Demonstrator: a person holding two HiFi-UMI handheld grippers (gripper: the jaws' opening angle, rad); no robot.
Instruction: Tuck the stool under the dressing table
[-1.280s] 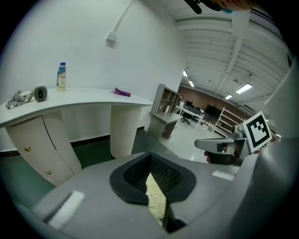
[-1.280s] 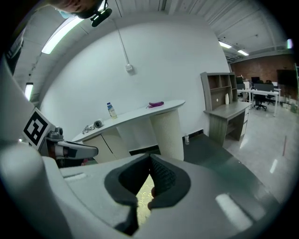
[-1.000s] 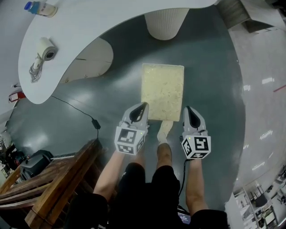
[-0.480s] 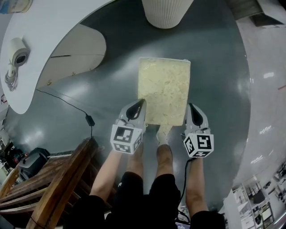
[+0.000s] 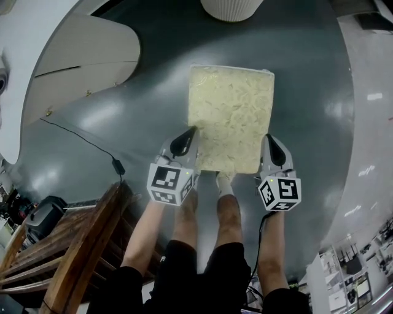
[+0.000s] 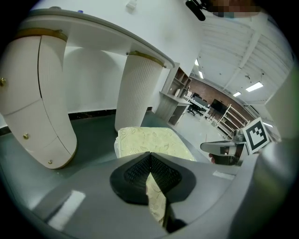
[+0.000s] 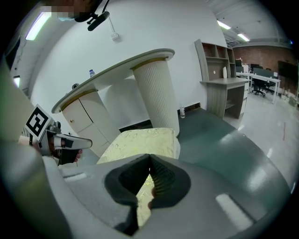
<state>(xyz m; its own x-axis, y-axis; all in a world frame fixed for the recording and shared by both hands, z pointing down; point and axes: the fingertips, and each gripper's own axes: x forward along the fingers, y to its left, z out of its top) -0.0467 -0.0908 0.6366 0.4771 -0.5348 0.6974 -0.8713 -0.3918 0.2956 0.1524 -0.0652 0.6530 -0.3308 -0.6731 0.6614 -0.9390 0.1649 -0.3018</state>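
Left gripper: clenched, tips meeting, nothing between the jaws; it sits at the near left corner of the stool, at 11 o'clock from my feet. Whether it touches the cushion I cannot tell.

Right gripper: clenched and empty; it sits at the near right corner of the stool, at 1 o'clock. Contact with the cushion cannot be confirmed.

In each gripper view the pale yellow patterned cushion shows just beyond the closed tips.

Stool position: upright on the dark floor at 12 o'clock, between the two grippers; it stands in the open, not yet under the dressing table.

Dressing table layout: white curved top at 10 o'clock; ribbed pedestal at 12 o'clock, beyond the stool and apart from it; rounded cabinet at 10 to 11 o'clock.

Other items: a black cable lies across the floor at 9 o'clock; a wooden chair stands at 8 o'clock.
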